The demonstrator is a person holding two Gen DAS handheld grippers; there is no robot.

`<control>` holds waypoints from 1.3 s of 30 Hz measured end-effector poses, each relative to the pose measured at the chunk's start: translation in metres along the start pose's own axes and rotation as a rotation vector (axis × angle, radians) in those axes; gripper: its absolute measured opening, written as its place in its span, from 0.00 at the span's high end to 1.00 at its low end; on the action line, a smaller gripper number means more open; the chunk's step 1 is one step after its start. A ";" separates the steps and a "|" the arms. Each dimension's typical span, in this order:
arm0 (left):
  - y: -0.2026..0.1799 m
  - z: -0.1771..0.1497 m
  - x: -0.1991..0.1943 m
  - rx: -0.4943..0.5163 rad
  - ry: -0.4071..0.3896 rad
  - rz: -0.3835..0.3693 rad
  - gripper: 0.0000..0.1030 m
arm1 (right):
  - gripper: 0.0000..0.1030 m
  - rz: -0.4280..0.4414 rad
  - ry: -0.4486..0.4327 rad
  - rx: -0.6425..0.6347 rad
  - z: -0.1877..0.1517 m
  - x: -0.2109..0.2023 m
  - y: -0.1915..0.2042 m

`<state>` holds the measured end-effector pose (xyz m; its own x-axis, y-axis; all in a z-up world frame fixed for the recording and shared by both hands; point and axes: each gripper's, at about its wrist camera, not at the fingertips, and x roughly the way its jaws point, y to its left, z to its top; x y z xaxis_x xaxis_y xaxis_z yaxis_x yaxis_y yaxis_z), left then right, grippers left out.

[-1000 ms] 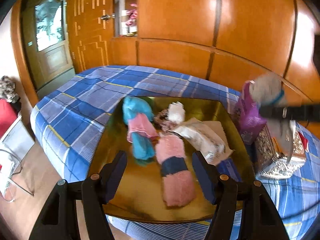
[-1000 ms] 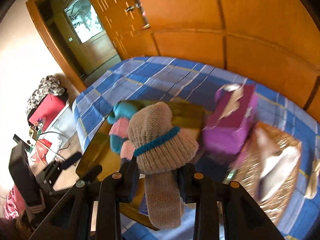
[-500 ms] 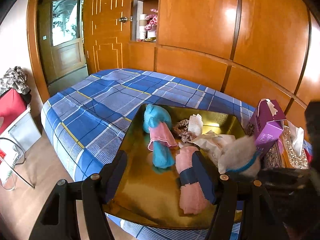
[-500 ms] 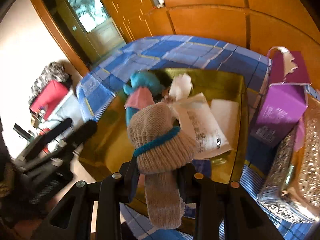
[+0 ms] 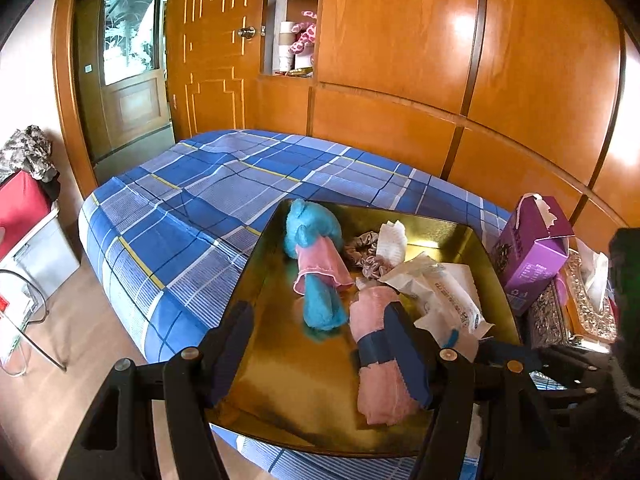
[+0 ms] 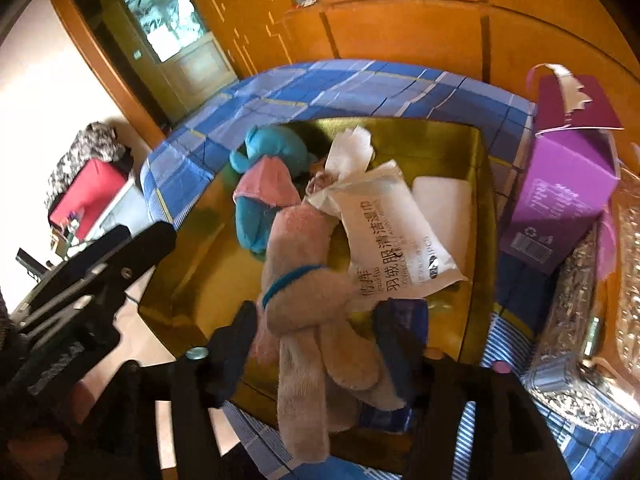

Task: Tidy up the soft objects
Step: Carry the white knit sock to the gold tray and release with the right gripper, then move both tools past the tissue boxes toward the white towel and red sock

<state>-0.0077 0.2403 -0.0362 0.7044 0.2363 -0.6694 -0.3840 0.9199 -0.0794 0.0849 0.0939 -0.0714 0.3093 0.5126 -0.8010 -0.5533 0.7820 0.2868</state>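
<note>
A gold tray [image 5: 288, 380] lies on the blue plaid bed. It holds a blue plush toy [image 5: 316, 264] in a pink dress, a pink sock roll [image 5: 380, 360] with a navy band, a scrunchie [image 5: 362, 248] and a white wipes pack [image 5: 448, 300]. My left gripper [image 5: 318, 320] hovers open over the tray's near side, holding nothing. My right gripper [image 6: 320, 314] is opening. The beige socks [image 6: 344, 360] with a teal stripe lie slack between its fingers, draped on the pink sock roll [image 6: 300, 232] and the tray's near edge. The pads stand clear of them.
A purple tissue box [image 6: 560, 196] and a silvery ornate box [image 6: 580, 340] stand right of the tray [image 6: 440, 148]. My left gripper [image 6: 144, 234] shows at the tray's left edge. A red case [image 6: 88, 196] sits on the floor by the door. Wooden wardrobe panels back the bed.
My right gripper came down over the tray with the beige socks, then its jaws parted and the socks slumped onto the pink roll. The left gripper hardly moved.
</note>
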 end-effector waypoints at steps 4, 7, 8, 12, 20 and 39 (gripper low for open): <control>-0.003 0.000 -0.002 0.007 -0.004 -0.006 0.34 | 0.36 -0.016 -0.046 0.010 -0.001 -0.018 -0.003; -0.006 0.000 -0.005 0.012 -0.007 -0.015 0.34 | 0.36 -0.046 -0.092 0.011 -0.006 -0.034 -0.006; -0.007 0.000 -0.005 0.015 -0.007 -0.018 0.34 | 0.36 -0.062 -0.116 0.011 -0.008 -0.040 -0.007; -0.014 -0.001 -0.010 0.032 -0.013 -0.033 0.34 | 0.36 -0.117 -0.188 0.010 -0.015 -0.061 -0.011; -0.028 -0.004 -0.020 0.077 -0.030 -0.059 0.34 | 0.36 -0.217 -0.306 -0.027 -0.028 -0.096 -0.014; -0.059 -0.012 -0.030 0.174 -0.029 -0.103 0.34 | 0.36 -0.442 -0.437 0.170 -0.081 -0.179 -0.111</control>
<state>-0.0129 0.1754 -0.0203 0.7526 0.1445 -0.6424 -0.2015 0.9794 -0.0157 0.0288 -0.1138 -0.0020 0.7864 0.1987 -0.5849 -0.1825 0.9793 0.0873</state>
